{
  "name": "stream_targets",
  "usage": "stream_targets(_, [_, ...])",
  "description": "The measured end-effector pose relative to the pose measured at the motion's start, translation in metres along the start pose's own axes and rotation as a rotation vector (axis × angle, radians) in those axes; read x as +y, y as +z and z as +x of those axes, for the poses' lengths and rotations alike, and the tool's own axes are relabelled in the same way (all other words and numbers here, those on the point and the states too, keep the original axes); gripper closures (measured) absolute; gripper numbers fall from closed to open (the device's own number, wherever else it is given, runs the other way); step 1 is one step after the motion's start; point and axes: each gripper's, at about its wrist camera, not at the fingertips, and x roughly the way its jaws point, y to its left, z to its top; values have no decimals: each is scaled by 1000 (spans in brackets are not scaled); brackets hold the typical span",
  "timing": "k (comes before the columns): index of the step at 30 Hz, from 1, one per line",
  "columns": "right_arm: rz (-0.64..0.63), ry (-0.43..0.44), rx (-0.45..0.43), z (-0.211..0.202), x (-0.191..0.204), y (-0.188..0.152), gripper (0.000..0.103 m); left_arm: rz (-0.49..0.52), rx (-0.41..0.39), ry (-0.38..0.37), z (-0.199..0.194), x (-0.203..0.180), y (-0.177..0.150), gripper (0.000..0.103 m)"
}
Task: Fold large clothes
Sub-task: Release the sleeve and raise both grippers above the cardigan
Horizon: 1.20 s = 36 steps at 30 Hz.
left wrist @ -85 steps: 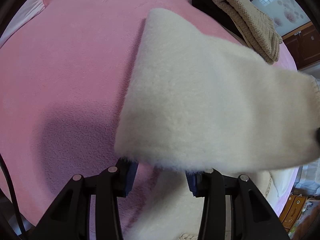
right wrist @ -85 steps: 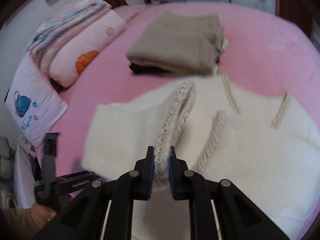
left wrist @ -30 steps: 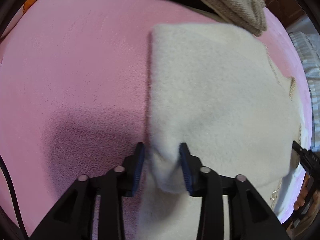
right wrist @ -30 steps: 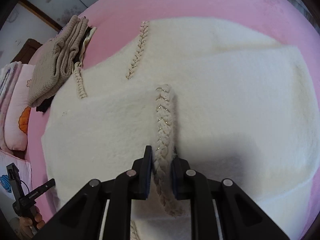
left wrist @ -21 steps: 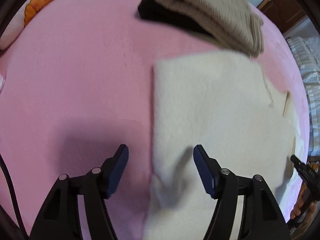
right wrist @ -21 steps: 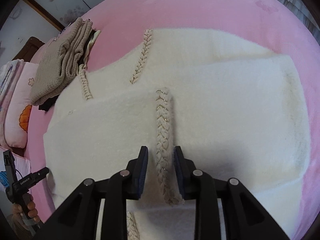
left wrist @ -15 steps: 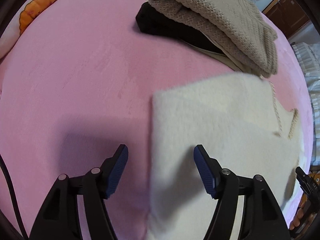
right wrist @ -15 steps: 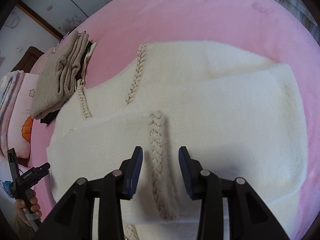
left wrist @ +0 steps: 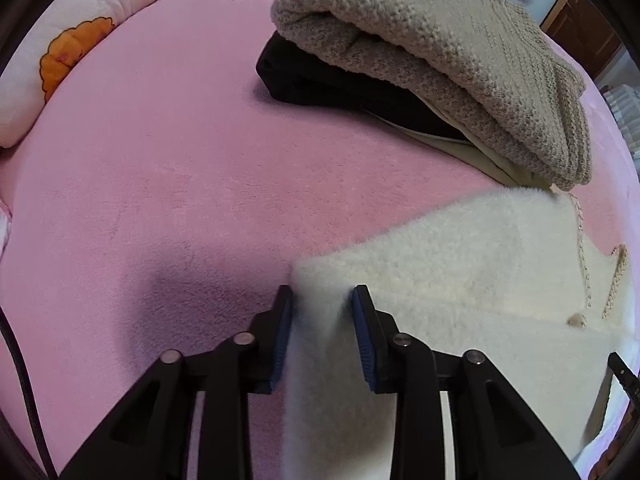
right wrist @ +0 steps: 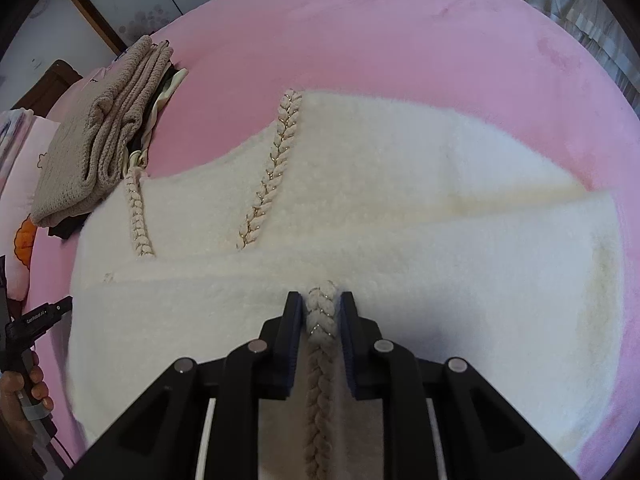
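A large cream fleece garment (right wrist: 400,216) with braided trim lies folded on the pink bed; it also shows in the left wrist view (left wrist: 460,280). My left gripper (left wrist: 322,304) straddles the garment's near left corner, jaws apart with fleece between them. My right gripper (right wrist: 320,308) straddles a braided trim strip (right wrist: 320,320) on the folded edge, jaws slightly apart around it. Two more braids (right wrist: 276,168) lie further up the garment.
A stack of folded clothes, beige knit (left wrist: 440,56) on black, lies at the far side of the pink bed (left wrist: 160,160), touching the garment's far corner. A printed pillow (left wrist: 60,48) lies at the far left. Curtains (right wrist: 592,12) hang beyond the bed.
Both grippers let go of the garment after laying the fold down, opened wide and pulled back. Now both jaws stand narrower again around the fleece corner and the braid.
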Motion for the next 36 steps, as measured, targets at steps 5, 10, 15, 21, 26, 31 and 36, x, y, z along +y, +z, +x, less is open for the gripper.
stream_targets(5, [-18,35,-13,-38,-11,-17,82,42,0,13,-40,-3,-15,62])
stream_targets(10, [-24,48,-29,-81,-17,-36,82,58,-40,6,-98,-11,-44,48])
stream_targets(15, [-25,91,-54,-127,-12,-40,82,60,-61,-22,-149,-53,-80,46])
stream_targets(21, [-48,151,-79,-180,-3,-43,77,42,-112,-70,-212,-78,-111,35])
stream_targets(26, [-74,211,-100,-220,7,-53,72,42,-135,-82,-263,-88,-133,35])
stream_targets(31, [-70,293,-104,-249,22,-72,72,37,-157,-83,-303,-91,-160,35])
stream_targets(36, [-89,370,-109,-272,40,-94,72,-11,-168,-104,-331,-84,-189,34])
